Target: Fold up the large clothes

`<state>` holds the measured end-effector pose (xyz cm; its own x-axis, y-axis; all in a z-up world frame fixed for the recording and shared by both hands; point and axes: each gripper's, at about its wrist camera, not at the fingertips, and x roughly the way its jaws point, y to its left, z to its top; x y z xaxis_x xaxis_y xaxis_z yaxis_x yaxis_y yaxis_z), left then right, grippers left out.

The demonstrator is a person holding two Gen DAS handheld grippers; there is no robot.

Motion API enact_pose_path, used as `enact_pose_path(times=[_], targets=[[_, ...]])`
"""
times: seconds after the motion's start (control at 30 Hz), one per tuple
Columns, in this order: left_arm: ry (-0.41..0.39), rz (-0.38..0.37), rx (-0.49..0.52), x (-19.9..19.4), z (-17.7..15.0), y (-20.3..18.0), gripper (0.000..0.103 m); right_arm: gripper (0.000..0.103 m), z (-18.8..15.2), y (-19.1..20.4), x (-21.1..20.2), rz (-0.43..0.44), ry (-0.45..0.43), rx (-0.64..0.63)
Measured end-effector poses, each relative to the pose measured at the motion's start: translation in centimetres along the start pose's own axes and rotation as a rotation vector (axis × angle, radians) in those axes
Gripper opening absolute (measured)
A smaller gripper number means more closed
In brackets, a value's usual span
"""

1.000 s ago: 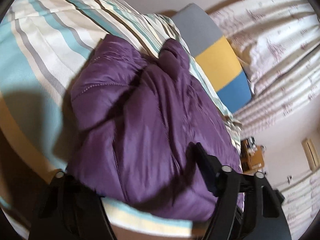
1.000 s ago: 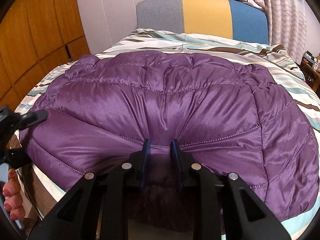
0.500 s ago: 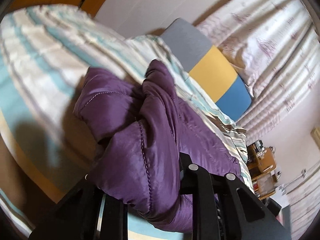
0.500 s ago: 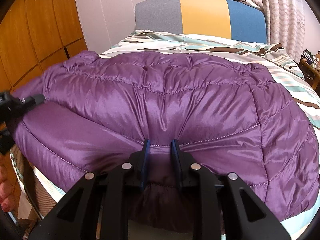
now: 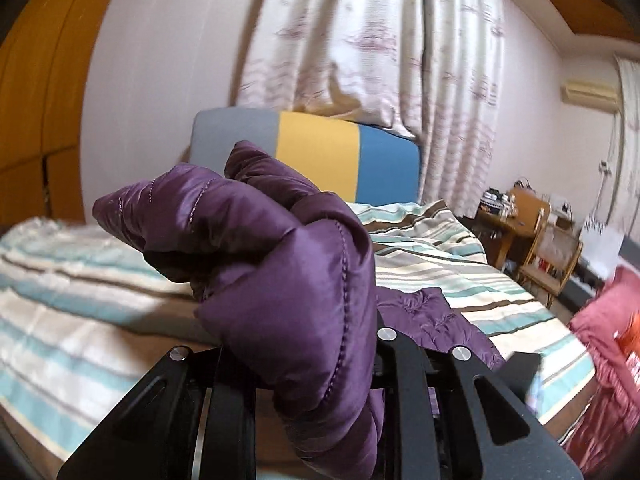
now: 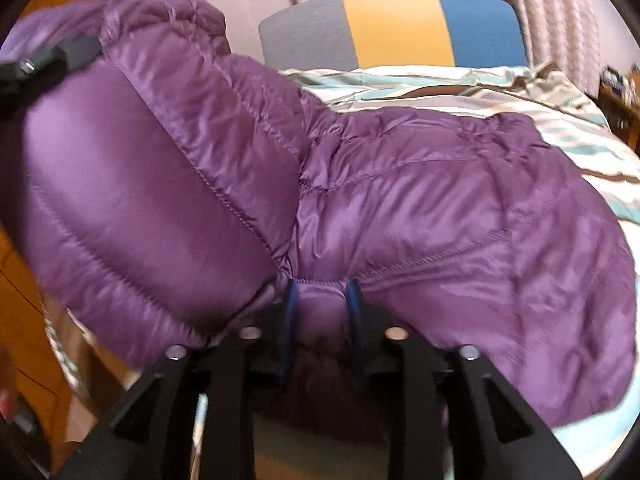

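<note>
The left tongs are showing matte black angular arms with triangular cut-outs, each arm carrying a round silver screw head near its far end. The right tongs are showing the same black frame and silver screws, with dark blue pads lining the inner faces of the fingers. At the left edge, a red-painted fingernail is peeking in, blurred.

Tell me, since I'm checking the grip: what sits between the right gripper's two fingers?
A pinched bit of the purple jacket's hem fills the gap of the right gripper, touching both blue pads; the right wrist view shows it.
</note>
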<state>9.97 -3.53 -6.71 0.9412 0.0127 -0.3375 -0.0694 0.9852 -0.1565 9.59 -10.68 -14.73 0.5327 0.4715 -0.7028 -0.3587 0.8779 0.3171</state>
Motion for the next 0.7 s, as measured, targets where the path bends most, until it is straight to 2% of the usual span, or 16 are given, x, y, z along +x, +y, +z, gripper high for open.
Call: enact_pose_path(times=[0.03, 0.13, 0.23, 0.3, 0.47, 0.57, 0.7], targets=[[0.024, -0.010, 0.025, 0.1, 0.1, -0.3, 0.021, 0.047, 0.0, -0.6, -1.2, 0.004, -0.023, 0.016], [0.026, -0.003, 0.071, 0.6, 0.3, -1.2, 0.021, 0.048, -0.2, -2.7, -4.6, -0.036, -0.092, 0.027], [0.021, 0.016, 0.141, 0.9, 0.2, -2.3, 0.021, 0.049, -0.5, -6.2, -7.1, -0.158, -0.115, 0.079], [0.016, 0.025, 0.199, 1.0, 0.0, -3.5, 0.021, 0.050, -0.5, -9.6, -8.4, -0.247, -0.117, 0.174], [0.014, 0.017, 0.318, 1.7, -0.7, -6.1, 0.021, 0.053, -0.9, -15.2, -10.5, -0.358, -0.126, 0.362], [0.016, -0.020, 0.376, 2.4, -1.2, -7.9, 0.021, 0.054, -0.8, -16.8, -10.8, -0.428, -0.114, 0.390], [0.027, -0.060, 0.428, 3.4, -2.2, -10.1, 0.021, 0.056, -1.1, -16.9, -11.2, -0.544, -0.099, 0.366]])
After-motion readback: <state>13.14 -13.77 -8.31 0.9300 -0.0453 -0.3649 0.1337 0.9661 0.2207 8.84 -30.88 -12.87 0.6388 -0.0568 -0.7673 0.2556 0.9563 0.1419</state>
